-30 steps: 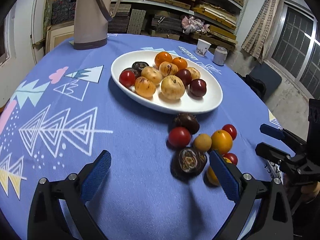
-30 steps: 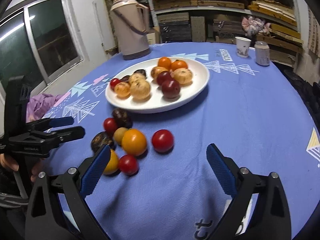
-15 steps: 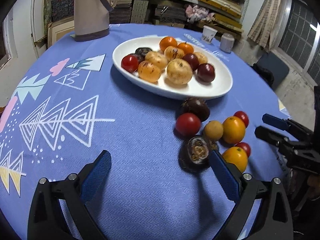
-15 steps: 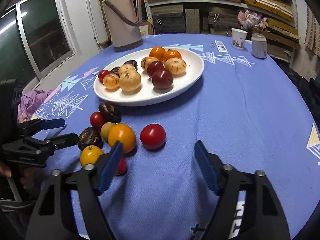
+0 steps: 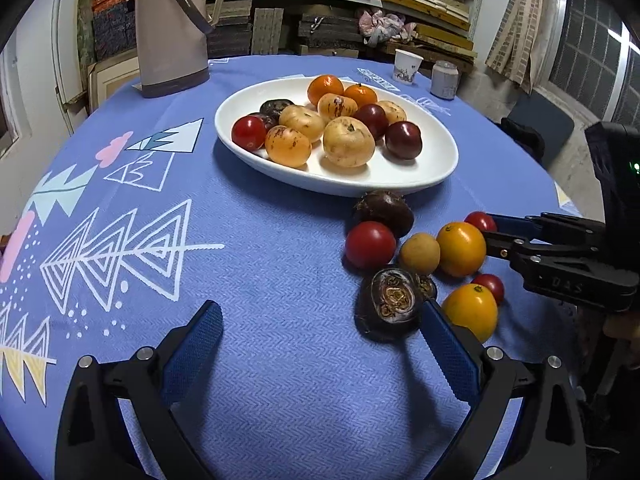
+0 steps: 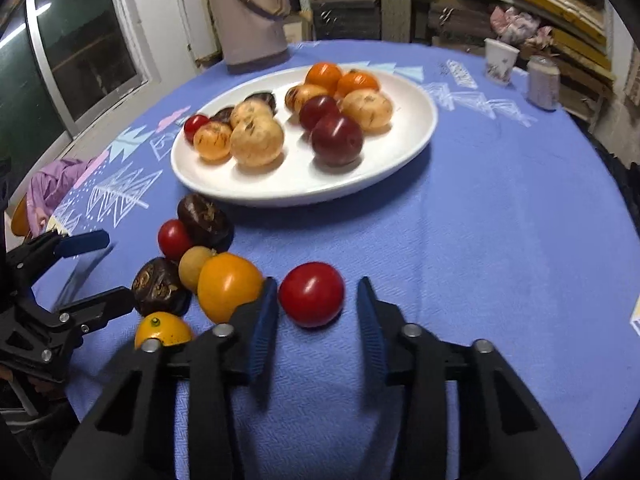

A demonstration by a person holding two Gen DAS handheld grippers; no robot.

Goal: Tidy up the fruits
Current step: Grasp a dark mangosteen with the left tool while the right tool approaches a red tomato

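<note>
Right gripper (image 6: 317, 312) has its blue-padded jaws closing around the lone round red tomato (image 6: 311, 294) on the blue patterned tablecloth (image 6: 500, 240). Tomato sits between the pads; small gaps show either side, so no squeeze yet as far as I can tell.

Left gripper (image 5: 320, 344) hangs spread wide and empty, one blue pad just beside the dark cut-open passion fruit (image 5: 389, 304).

Loose pile lies to the left of the tomato in the right wrist view: big orange fruit (image 6: 229, 286) touching or almost touching the right gripper's left finger, small yellow-orange fruit (image 6: 163, 330), and more red and dark ones behind.

Beyond, the white oval plate (image 6: 420, 132) holds speckled yellow fruits, dark red plums and tangerines. Beige thermos jug (image 6: 250, 16) is at the far edge.

My read for a good grab: centre the tomato on the pads, close gently because the skin looks soft and slick, don't nudge the orange neighbour, lift straight up, then carry it to the bare stretch of plate near the plums.
</note>
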